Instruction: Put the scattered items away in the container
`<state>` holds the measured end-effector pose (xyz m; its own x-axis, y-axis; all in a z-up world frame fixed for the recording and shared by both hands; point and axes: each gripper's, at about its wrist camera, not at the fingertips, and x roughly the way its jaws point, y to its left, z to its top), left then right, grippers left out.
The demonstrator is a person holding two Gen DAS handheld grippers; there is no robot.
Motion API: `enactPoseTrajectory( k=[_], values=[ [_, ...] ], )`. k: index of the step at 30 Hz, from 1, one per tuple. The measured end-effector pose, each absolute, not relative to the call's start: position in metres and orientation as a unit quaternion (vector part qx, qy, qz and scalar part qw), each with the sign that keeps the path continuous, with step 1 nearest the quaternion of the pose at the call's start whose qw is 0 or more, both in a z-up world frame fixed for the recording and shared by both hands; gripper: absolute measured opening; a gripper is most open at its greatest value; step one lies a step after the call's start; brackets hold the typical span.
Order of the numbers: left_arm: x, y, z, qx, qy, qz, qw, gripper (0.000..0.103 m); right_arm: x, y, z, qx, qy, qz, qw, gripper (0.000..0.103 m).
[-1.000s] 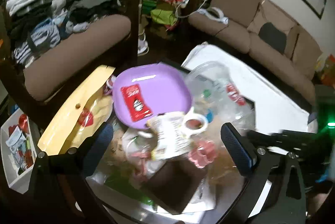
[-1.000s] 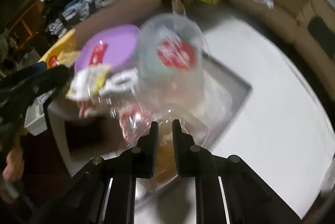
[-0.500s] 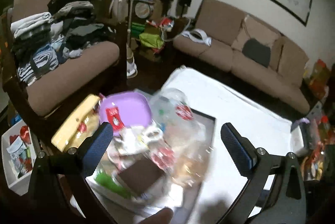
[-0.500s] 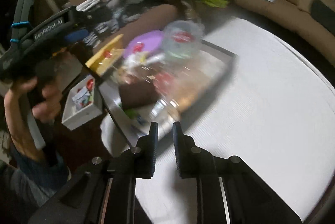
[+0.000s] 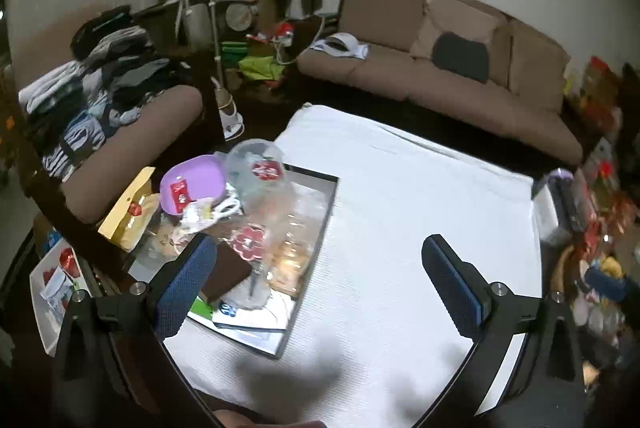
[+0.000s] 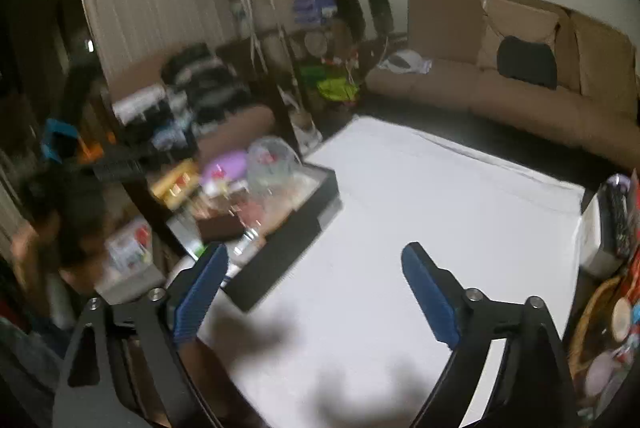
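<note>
A dark shallow box (image 5: 316, 248) sits at the left edge of the white-covered table (image 5: 420, 208). It holds a purple plate (image 5: 200, 180) with a red packet, a clear plastic tub (image 5: 260, 172), a brown pouch, a red flower item and wrappers. My left gripper (image 5: 320, 284) is open and empty, held high above the table's near side. My right gripper (image 6: 316, 288) is open and empty too, well back from the box (image 6: 288, 240).
A brown sofa (image 5: 440, 68) runs along the back wall. A second sofa piled with folded clothes (image 5: 92, 92) stands at the left. A yellow packet (image 5: 128, 212) lies left of the box. A white tray (image 5: 56, 280) of small items sits lower left. Clutter lines the right edge.
Both grippers have pulled back and up from the box. The right gripper, shut a second ago close to the clear packaging, is now open and empty.
</note>
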<state>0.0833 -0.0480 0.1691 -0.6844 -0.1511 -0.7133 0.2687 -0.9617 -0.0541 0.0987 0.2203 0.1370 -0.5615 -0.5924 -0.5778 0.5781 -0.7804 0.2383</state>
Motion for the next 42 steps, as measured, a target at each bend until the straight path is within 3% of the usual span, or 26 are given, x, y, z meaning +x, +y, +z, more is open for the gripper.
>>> enactPoseTrajectory(
  k=[12, 42],
  values=[
    [0.078, -0.007, 0.168, 0.386, 0.06, -0.913, 0.118, 0.103, 0.121, 0.242, 0.134, 0.351, 0.032, -0.878, 0.324, 0.096],
    [0.077, -0.055, 0.164, 0.383, 0.062, -0.906, 0.168, 0.103, 0.113, 0.218, 0.121, 0.372, 0.056, -0.867, 0.326, 0.096]
  ],
)
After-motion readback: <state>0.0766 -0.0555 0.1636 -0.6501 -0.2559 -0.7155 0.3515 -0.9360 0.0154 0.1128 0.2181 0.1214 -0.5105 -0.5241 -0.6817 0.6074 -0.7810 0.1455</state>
